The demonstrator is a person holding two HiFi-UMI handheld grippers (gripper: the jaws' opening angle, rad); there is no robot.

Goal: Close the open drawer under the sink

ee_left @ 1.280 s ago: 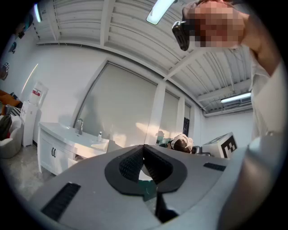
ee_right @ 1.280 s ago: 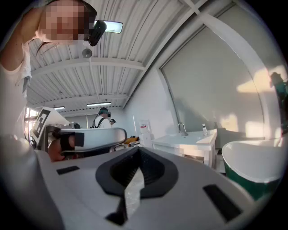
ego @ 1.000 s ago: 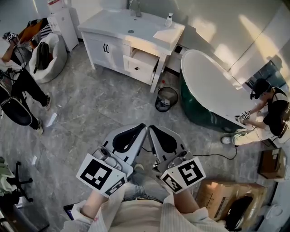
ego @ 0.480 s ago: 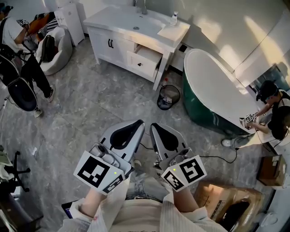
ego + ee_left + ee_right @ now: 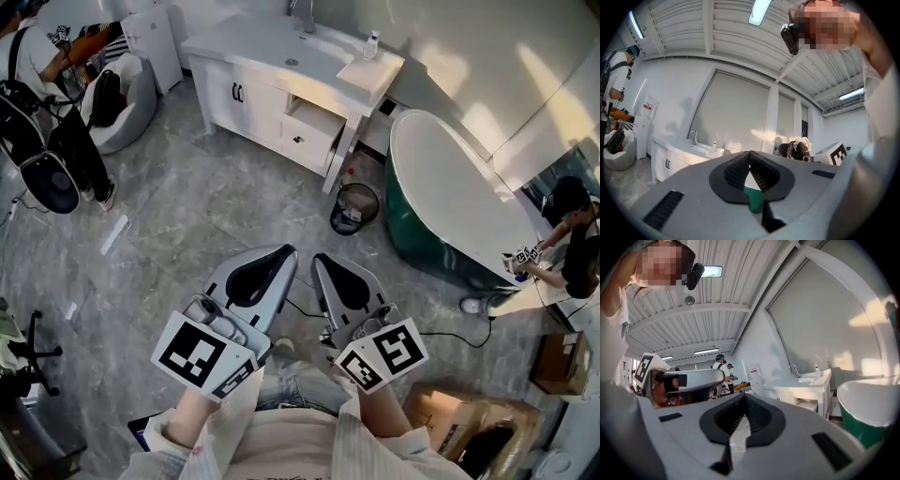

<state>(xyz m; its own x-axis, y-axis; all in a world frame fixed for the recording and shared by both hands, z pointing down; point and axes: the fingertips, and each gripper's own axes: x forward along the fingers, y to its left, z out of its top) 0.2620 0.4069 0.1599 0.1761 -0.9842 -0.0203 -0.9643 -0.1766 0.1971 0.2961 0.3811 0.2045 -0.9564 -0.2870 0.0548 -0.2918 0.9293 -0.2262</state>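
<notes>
While the drawer (image 5: 313, 124) stands pulled out at 12 o'clock under the sink (image 5: 281, 52), well apart, left hand-held gripper (image 5: 285, 253) and right hand-held gripper (image 5: 320, 261) sit closed, empty. Drawer likely rigid, free-sliding: push the flat front by its knob (image 5: 298, 140).

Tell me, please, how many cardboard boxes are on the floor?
2. One cardboard box at the right edge, a second box at the bottom right. Others may be hidden.
</notes>
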